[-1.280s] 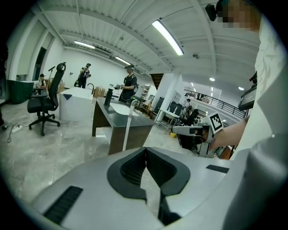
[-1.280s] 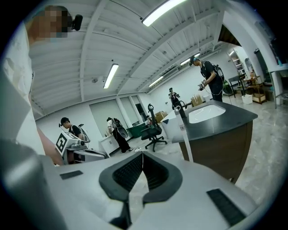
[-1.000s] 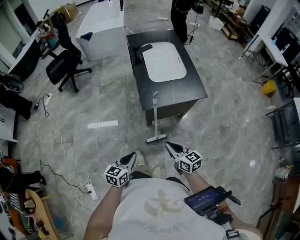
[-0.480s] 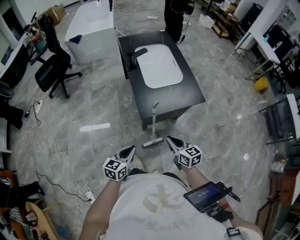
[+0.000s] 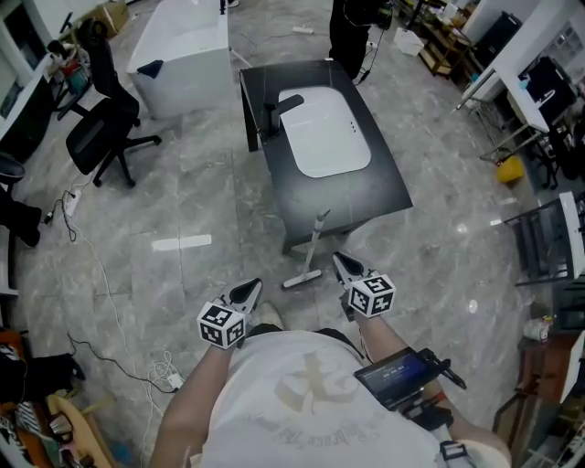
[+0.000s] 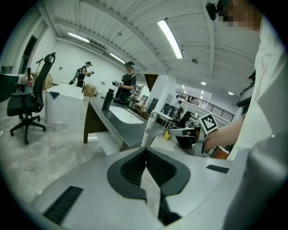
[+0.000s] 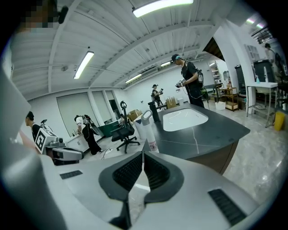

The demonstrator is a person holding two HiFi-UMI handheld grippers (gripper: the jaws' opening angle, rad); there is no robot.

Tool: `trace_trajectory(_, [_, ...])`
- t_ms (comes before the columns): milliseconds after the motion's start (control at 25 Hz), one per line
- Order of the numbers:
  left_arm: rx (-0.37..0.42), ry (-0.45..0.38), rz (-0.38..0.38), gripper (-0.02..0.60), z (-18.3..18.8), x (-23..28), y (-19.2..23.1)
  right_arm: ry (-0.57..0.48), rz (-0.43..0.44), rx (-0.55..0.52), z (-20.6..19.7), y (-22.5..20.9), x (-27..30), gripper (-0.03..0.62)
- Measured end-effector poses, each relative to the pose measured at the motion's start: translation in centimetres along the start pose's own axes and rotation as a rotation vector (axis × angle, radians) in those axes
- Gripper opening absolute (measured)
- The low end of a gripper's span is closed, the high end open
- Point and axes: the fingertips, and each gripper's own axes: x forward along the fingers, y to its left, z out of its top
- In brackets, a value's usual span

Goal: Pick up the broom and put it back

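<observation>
The white broom (image 5: 313, 247) leans upright against the near edge of the black counter (image 5: 388, 178), its head (image 5: 303, 277) on the floor. My left gripper (image 5: 252, 287) hangs shut and empty just left of the broom head. My right gripper (image 5: 338, 261), also shut and empty, is just right of the handle. In the left gripper view the shut pads (image 6: 145, 150) point toward the handle (image 6: 150, 128), with the right gripper (image 6: 189, 131) beyond. The right gripper view has its shut pads (image 7: 143, 155) below the handle's looped top (image 7: 146, 117).
The counter holds a white sink basin (image 5: 324, 132) and a black faucet (image 5: 274, 110). A person (image 5: 352, 27) stands at its far end. A black office chair (image 5: 101, 137), a white cabinet (image 5: 183, 55), floor cables (image 5: 91, 274) and a white strip (image 5: 181, 242) lie to the left.
The person has stepped closer to the counter, so both grippers now flank the foot of the broom. Both stay shut and empty.
</observation>
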Motion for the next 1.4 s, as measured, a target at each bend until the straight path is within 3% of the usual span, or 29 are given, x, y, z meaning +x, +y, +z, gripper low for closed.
trace_trajectory(320, [-0.014,-0.016,-0.017,0.012,0.7,-0.7,2.9,-0.053,-0.042,-0.005,3.0,0.4,3.1,0.029])
trace_trajectory(400, [-0.017,-0.025,-0.019,0.012,1.0,-0.8,3.5,-0.055,-0.054,-0.001,3.5,0.3,3.8,0.104])
trace_trajectory(640, [-0.036,-0.044,-0.004,0.012,1.4,-1.8,5.5,-0.045,-0.109,0.003,4.7,-0.2,6.0,0.16])
trace_trajectory(1120, [-0.07,-0.085,0.066,0.012,1.6,-4.0,8.2,0.005,-0.186,-0.082,5.1,-1.1,8.9,0.156])
trace_trajectory(1200, [-0.072,-0.086,0.069,0.012,1.6,-4.0,8.4,0.003,-0.195,-0.089,5.1,-1.1,8.8,0.127])
trace_trajectory(1400, [-0.068,-0.073,0.049,0.012,1.6,-3.4,7.8,-0.006,-0.19,-0.097,5.1,-1.1,8.3,0.123])
